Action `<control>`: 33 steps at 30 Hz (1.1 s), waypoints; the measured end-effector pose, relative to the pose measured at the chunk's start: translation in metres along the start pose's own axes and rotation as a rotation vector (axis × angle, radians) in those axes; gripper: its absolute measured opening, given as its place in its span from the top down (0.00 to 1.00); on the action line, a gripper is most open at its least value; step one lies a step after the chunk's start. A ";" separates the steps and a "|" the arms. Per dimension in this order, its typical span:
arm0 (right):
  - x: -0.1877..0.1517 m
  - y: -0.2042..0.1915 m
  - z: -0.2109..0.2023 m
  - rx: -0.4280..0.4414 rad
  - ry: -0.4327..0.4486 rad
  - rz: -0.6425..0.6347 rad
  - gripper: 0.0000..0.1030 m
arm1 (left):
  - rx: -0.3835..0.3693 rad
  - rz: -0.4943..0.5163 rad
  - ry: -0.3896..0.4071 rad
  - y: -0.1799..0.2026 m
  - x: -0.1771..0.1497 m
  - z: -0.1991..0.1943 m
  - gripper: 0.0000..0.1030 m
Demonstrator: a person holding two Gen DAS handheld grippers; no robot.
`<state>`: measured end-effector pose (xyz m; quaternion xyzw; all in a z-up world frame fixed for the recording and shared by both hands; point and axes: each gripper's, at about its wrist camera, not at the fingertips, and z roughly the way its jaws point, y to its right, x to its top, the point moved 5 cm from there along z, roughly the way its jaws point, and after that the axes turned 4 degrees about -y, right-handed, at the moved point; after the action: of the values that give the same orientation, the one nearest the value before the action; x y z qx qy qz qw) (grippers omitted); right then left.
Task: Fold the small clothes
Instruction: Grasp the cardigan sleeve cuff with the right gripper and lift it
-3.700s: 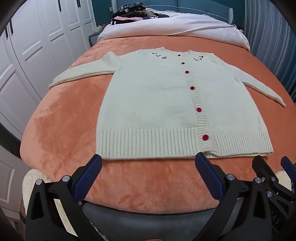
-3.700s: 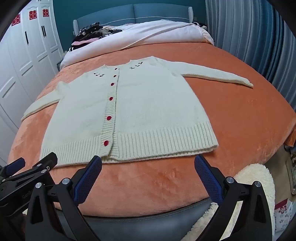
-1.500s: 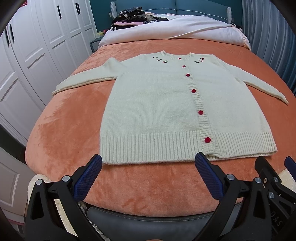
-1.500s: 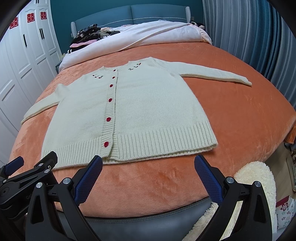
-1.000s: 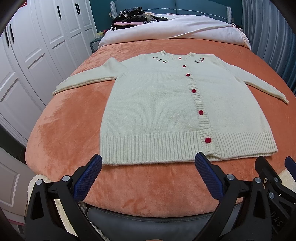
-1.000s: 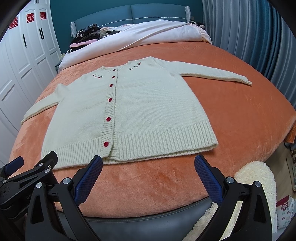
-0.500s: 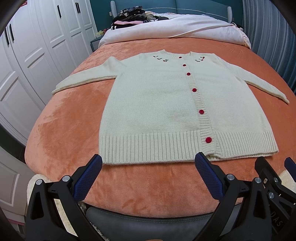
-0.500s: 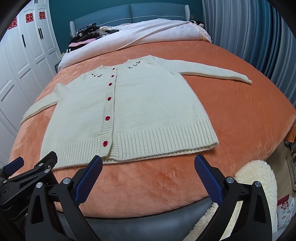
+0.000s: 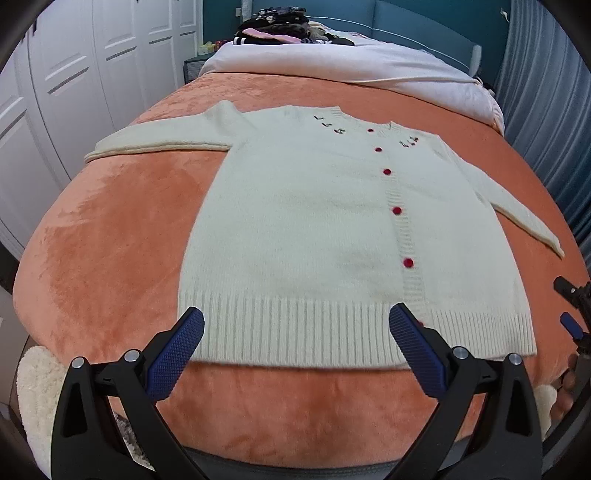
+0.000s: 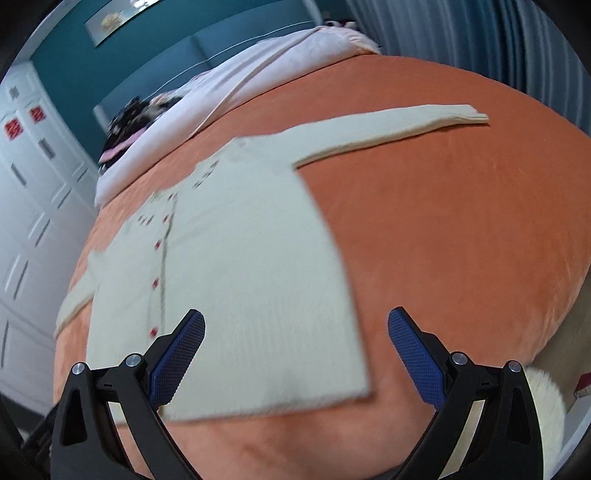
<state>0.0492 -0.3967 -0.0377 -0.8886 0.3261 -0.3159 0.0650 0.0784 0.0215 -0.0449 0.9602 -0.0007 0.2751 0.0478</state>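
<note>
A cream knit cardigan [image 9: 317, 229] with red buttons lies flat, face up, on the orange bedspread [image 9: 110, 236], both sleeves spread out. My left gripper [image 9: 295, 343] is open and empty, just above the ribbed hem near its left half. My right gripper [image 10: 295, 343] is open and empty, tilted, above the hem's right corner; the cardigan [image 10: 251, 266] and its right sleeve [image 10: 399, 129] show blurred in the right wrist view. The right gripper's tip also shows in the left wrist view [image 9: 574, 314] at the right edge.
A white duvet [image 9: 351, 70] and a pile of dark clothes [image 9: 280, 26] lie at the head of the bed. White wardrobe doors [image 9: 74, 74] stand on the left, blue curtains [image 9: 546, 110] on the right. A fluffy white rug [image 9: 33, 384] lies on the floor below.
Both grippers have moved forward over the bed toward the cardigan's hem. The right gripper has swung right and tilted, its view now blurred. The cardigan has not moved.
</note>
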 end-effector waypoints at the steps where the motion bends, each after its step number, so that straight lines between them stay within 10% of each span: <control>1: 0.026 0.018 0.010 -0.017 0.020 0.028 0.05 | 0.001 -0.013 0.005 -0.002 0.006 0.003 0.05; 7: 0.151 0.121 0.086 -0.063 0.046 0.282 0.05 | 0.000 -0.101 -0.001 -0.011 0.038 0.034 0.05; 14: 0.206 0.180 0.147 -0.072 0.071 0.506 0.05 | -0.001 -0.142 -0.027 -0.012 0.056 0.066 0.05; 17: 0.215 0.185 0.161 -0.073 0.100 0.557 0.22 | 0.004 -0.133 -0.043 -0.013 0.061 0.079 0.05; 19: 0.225 0.170 0.171 -0.055 0.075 0.512 0.71 | 0.002 -0.134 -0.044 -0.015 0.064 0.085 0.05; 20: 0.231 0.159 0.171 -0.067 0.070 0.484 0.89 | 0.002 -0.135 -0.040 -0.018 0.066 0.087 0.05; 27: 0.263 -0.103 0.083 0.332 0.267 -0.125 0.89 | -0.062 -0.182 0.066 -0.031 0.102 0.072 0.05; 31: 0.178 -0.254 0.106 0.558 0.081 -0.396 0.83 | -0.146 -0.245 0.114 -0.025 0.135 0.067 0.05; 33: 0.125 -0.290 0.147 0.536 -0.043 -0.476 0.70 | -0.207 -0.277 0.117 -0.018 0.152 0.070 0.05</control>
<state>0.3677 -0.2622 0.0040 -0.8975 0.0139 -0.3778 0.2273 0.2447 0.0366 -0.0251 0.9234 0.1060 0.3197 0.1839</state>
